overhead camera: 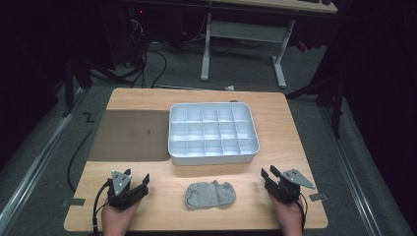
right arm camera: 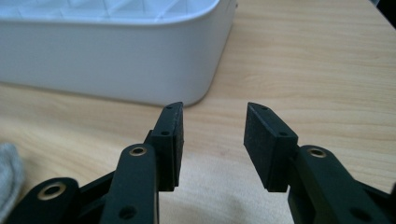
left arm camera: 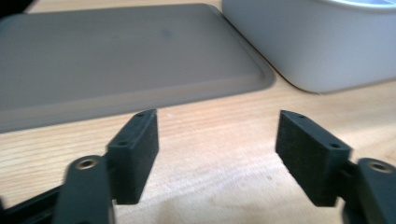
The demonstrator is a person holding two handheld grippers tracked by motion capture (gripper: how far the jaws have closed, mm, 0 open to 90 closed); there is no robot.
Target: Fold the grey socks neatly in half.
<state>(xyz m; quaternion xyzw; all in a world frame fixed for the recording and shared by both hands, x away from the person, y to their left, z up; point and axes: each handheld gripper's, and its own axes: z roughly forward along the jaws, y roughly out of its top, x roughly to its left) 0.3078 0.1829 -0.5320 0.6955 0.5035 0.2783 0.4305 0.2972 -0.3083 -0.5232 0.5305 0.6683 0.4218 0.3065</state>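
Sock (overhead camera: 210, 194) lies bunched at lower centre of the high view, on the bare table (overhead camera: 162, 177), just below the white tray (overhead camera: 212, 158) and between the two grippers. It also shows as a grey edge at the far lower left of the right gripper view (right arm camera: 8, 177).

Left gripper (overhead camera: 143, 180) sits at lower left of the high view, near the sock but apart from it. Jaws stand wide apart with only tabletop between them; it holds nothing. Grey lid (left arm camera: 116, 60) fills the upper left of the left gripper view, tray wall at upper right.

Right gripper (overhead camera: 268, 174) sits at lower right of the high view, also apart from the sock. Jaws parted, a narrower gap than the left's, nothing between the pads (right arm camera: 259, 140).

Risks, as judged from this layout:
- Sock is soft and folded on itself; a pinch on one loose fold would likely lift a single layer and let the rest trail or drop.
- Tray compartments look small against the sock; an unrolled sock would probably drape over the dividers rather than sit in one cell.
- Both grippers closing in from opposite sides could meet over the sock and knock jaws.
- A low approach may scrape the pads on the wood and push the sock toward the tray wall instead of catching it.
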